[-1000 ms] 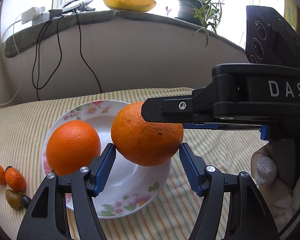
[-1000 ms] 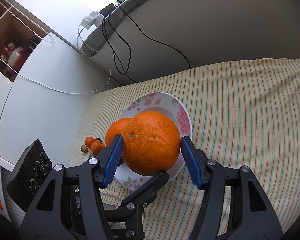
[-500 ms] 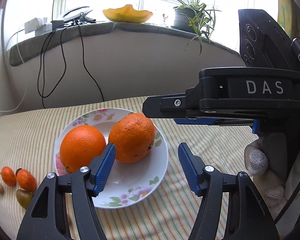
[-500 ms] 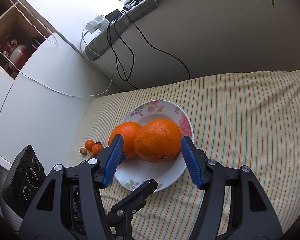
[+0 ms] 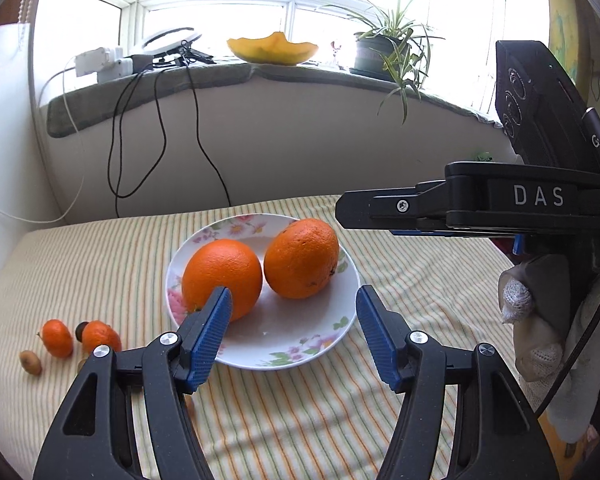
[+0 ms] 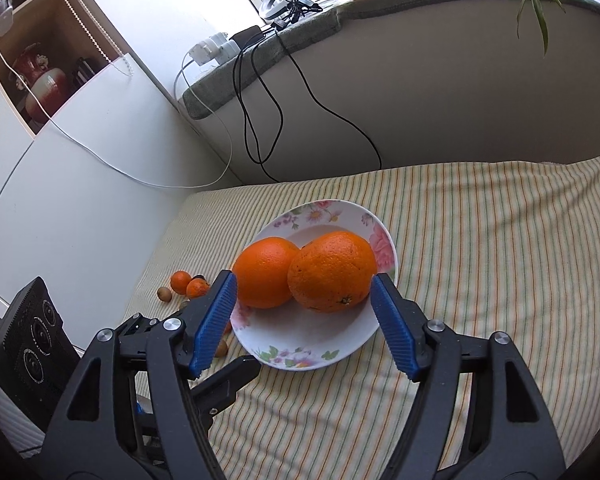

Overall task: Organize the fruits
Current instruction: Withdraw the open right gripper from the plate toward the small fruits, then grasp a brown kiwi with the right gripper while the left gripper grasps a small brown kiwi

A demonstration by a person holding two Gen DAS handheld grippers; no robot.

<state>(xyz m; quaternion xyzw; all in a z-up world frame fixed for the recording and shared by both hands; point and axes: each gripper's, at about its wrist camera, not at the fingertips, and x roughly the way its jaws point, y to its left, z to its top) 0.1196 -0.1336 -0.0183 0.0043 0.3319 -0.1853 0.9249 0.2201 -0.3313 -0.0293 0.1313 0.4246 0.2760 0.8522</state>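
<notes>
Two large oranges lie side by side on a white floral plate on the striped cloth: a round one at left and a rougher one at right. They also show in the right wrist view, the round one and the rougher one on the plate. My left gripper is open and empty, held back from the plate. My right gripper is open and empty, its jaws either side of the oranges but nearer the camera. Small tangerines lie left of the plate.
Small nuts or dark fruits lie by the tangerines. My right gripper's body crosses the left wrist view at right. A wall with hanging cables stands behind the table. A white cabinet borders the table's left edge.
The right gripper let go of the rougher orange onto the plate beside the round one. Both grippers have drawn back from the plate.
</notes>
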